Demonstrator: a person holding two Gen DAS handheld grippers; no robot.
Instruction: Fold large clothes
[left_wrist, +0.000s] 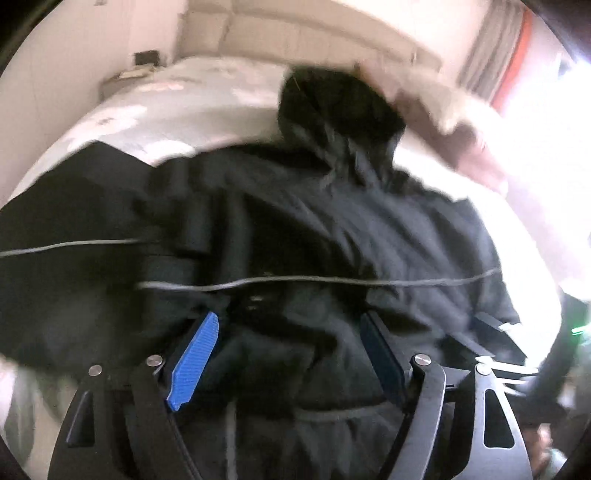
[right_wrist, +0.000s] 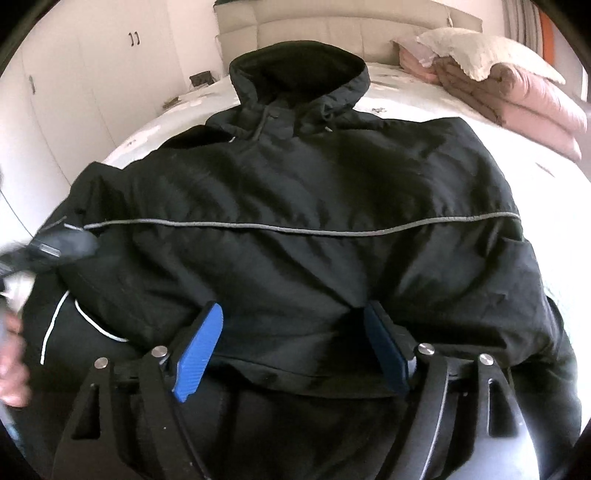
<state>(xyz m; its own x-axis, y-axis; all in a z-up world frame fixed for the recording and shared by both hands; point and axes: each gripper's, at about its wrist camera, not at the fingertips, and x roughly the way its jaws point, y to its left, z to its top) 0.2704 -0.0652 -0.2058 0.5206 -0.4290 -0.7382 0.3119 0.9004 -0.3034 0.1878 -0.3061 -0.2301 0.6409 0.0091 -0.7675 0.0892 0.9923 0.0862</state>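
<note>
covering white bed (right_wrist: 424, 107), black jacket (right_wrist: 295, 184)

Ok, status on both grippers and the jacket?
Left gripper open, right gripper open. Black jacket spread on bed, unfolded. Folded bedding stacked clear.

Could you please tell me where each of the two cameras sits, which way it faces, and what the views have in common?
Left wrist: sits behind the left gripper, low over the black jacket, facing its hood and the headboard; its own open blue-padded fingers show; the picture is blurred.
Right wrist: sits behind the right gripper, facing up the jacket toward the headboard and folded blankets; its open fingers show, plus a blurred hand at left.
Shared: the jacket with its grey piping, the hood, the bed, the headboard.
</note>
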